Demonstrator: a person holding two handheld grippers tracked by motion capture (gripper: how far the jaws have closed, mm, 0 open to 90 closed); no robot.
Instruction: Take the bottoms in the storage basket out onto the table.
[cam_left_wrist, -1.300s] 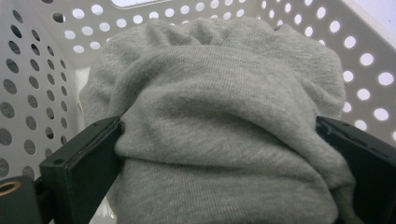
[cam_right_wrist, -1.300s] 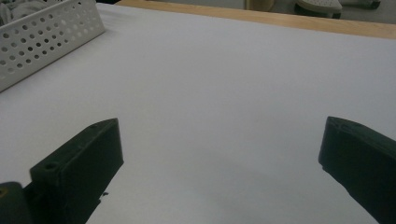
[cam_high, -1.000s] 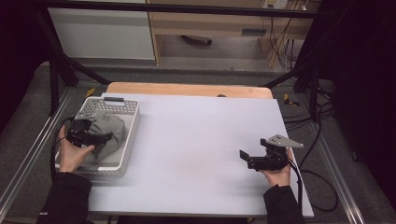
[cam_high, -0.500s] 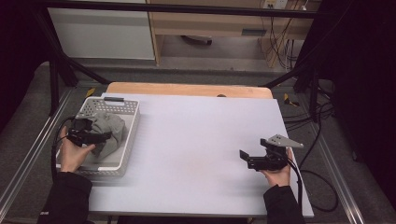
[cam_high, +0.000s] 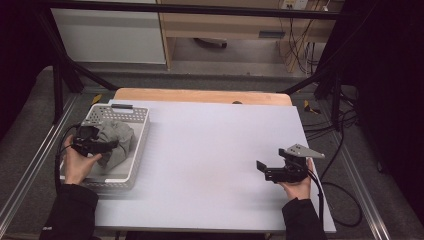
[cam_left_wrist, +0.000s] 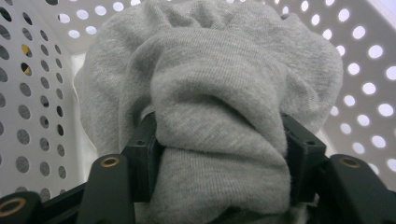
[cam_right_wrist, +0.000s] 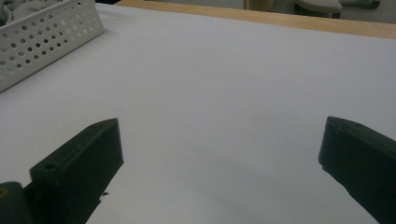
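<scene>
- A white perforated plastic basket (cam_high: 135, 150) is sitting at the white table's (cam_high: 210, 150) left edge, walls crowding the left gripper (cam_left_wrist: 219, 154).
- Inside it, a crumpled grey knitted cloth (cam_left_wrist: 219, 93) is lying; the left gripper's jaws, just closing, are pinching a fold.
- The right gripper (cam_right_wrist: 219, 154) is hovering wide open, well apart.

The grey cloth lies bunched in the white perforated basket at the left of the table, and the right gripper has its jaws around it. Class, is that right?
Not quite: the left gripper, not the right, has its jaws closing around a fold of the grey cloth in the white perforated basket, as the left gripper view shows. The right gripper stands open over the bare table.
</scene>
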